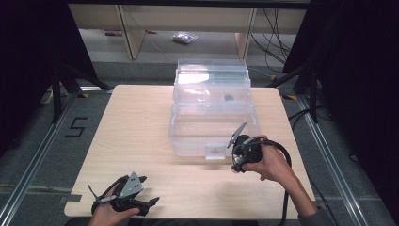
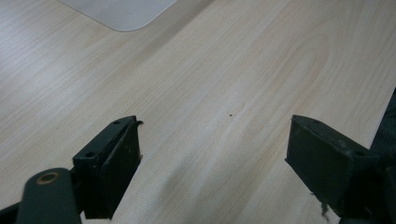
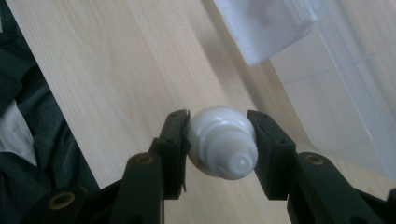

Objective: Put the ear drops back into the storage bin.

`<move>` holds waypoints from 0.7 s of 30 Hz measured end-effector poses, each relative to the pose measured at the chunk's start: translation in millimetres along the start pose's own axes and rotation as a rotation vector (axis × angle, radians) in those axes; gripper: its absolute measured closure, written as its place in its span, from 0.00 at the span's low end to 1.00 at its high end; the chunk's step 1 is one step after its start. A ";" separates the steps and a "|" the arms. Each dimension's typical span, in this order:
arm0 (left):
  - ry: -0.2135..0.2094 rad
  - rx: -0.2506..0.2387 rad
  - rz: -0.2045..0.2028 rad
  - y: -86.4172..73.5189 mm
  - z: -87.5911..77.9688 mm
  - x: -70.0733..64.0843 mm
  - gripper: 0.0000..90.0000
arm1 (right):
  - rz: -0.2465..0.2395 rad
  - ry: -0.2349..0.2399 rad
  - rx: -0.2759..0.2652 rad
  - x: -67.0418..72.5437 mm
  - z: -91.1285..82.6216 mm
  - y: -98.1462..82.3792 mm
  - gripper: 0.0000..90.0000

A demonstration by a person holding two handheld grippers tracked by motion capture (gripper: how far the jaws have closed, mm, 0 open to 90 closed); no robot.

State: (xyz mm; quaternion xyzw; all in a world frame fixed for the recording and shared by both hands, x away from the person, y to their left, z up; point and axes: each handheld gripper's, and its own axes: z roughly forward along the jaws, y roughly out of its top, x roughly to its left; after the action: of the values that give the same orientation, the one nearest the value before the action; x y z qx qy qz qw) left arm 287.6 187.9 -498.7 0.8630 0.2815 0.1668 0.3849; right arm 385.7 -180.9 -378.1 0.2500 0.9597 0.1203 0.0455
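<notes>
A small white bulb-shaped piece (image 3: 222,142) with a ribbed collar and a stubby tip sits between the jaws of my right gripper (image 3: 218,122), which is shut on it. From above, that gripper (image 1: 238,162) hovers over the table just in front of the right front corner of a clear plastic box (image 1: 188,136). The white piece (image 1: 238,165) shows under the hand. The box stands with its lid raised at the back. My left gripper (image 1: 148,189) rests near the table's front left edge. It (image 2: 215,135) is open, with only bare wood between its jaws.
The box's front latch tab (image 1: 215,151) hangs close to my right gripper, and the latch tab (image 3: 266,28) shows at the top of the right gripper view. A small dark thing (image 1: 229,98) lies inside the box. A pale rounded corner (image 2: 121,11) shows far ahead of the left jaws.
</notes>
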 end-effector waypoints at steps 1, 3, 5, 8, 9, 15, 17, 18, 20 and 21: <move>-0.006 0.000 0.013 0.4 -0.2 0.4 0.19 | 0.000 0.000 0.000 0.0 0.0 0.0 0.67; -0.002 0.002 0.014 0.3 -0.1 0.3 0.19 | -0.012 0.004 0.004 -2.1 -2.5 -0.1 0.67; -0.005 -0.001 0.011 0.3 -0.1 0.2 0.19 | -0.011 -0.002 -0.010 -2.7 -4.5 -0.4 0.67; -0.005 0.001 0.012 0.3 -0.3 0.3 0.19 | -0.022 -0.013 -0.020 -4.5 -8.7 -0.3 0.67; -0.001 0.002 0.000 -0.1 0.1 -0.3 0.19 | -0.022 -0.015 -0.025 -5.6 -11.1 -0.4 0.67; -0.001 0.003 0.014 0.3 -0.2 0.4 0.19 | 0.001 -0.015 -0.024 -12.1 -20.4 -0.3 0.67; -0.006 0.001 0.012 0.3 -0.2 0.3 0.19 | 0.009 -0.018 -0.027 -15.6 -22.7 -0.2 0.67; -0.002 0.002 0.013 0.3 -0.1 0.4 0.19 | 0.027 -0.020 -0.018 -18.2 -24.6 -0.1 0.67; -0.002 0.003 0.013 0.3 -0.1 0.4 0.19 | 0.019 -0.023 -0.022 -20.8 -25.5 -0.1 0.67; -0.001 0.004 0.015 0.3 -0.2 0.5 0.19 | 0.029 -0.018 -0.014 -23.4 -26.8 0.1 0.67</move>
State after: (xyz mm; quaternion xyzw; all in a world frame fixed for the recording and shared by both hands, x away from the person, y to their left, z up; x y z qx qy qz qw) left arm 288.0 188.2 -498.4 0.8659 0.2753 0.1687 0.3820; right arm 402.2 -197.8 -351.6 0.2646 0.9546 0.1253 0.0541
